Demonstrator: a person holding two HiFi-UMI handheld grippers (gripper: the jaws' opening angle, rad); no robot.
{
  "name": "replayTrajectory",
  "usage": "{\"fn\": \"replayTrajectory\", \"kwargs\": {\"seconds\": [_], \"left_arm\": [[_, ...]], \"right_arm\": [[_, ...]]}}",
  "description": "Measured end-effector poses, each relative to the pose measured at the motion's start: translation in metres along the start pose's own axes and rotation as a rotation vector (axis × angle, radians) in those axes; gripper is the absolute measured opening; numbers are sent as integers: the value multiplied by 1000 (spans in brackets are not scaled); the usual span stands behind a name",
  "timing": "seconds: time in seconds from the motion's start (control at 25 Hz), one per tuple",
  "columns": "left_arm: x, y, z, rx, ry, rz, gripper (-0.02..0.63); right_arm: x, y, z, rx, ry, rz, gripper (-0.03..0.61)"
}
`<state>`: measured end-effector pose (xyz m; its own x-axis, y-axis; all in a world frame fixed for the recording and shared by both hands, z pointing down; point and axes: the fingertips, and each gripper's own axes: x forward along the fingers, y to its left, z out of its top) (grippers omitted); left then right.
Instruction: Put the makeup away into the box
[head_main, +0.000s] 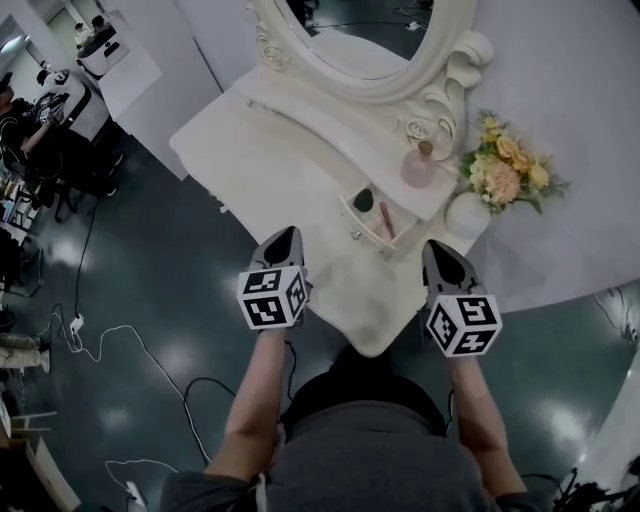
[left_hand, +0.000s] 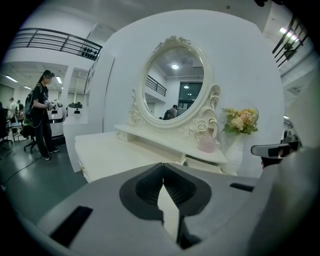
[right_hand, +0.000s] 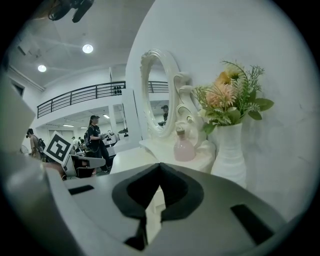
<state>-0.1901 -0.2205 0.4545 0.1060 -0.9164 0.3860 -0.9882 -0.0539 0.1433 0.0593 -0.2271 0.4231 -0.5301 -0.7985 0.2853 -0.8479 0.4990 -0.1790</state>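
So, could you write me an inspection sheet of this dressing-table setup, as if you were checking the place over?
Surface: white dressing table with an oval mirror in an ornate white frame.
Job's things: small open white box under the shelf, holding a dark round item and a slim pink stick.
Clutter: pink glass bottle; white vase of yellow and pink flowers.
Grippers: left gripper and right gripper both shut and empty, near the table's front edge.
Cables: white cable and black cable on the dark floor.
Surroundings: standing person, desks, balcony railing.
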Motion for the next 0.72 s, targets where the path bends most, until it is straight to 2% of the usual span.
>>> {"fn": "replayTrajectory", "kwargs": {"seconds": [0.72], "left_arm": [[15,-24,11,14,-15,-41,6]], "right_arm": [[6,-8,1,-30,6,27,3]]}}
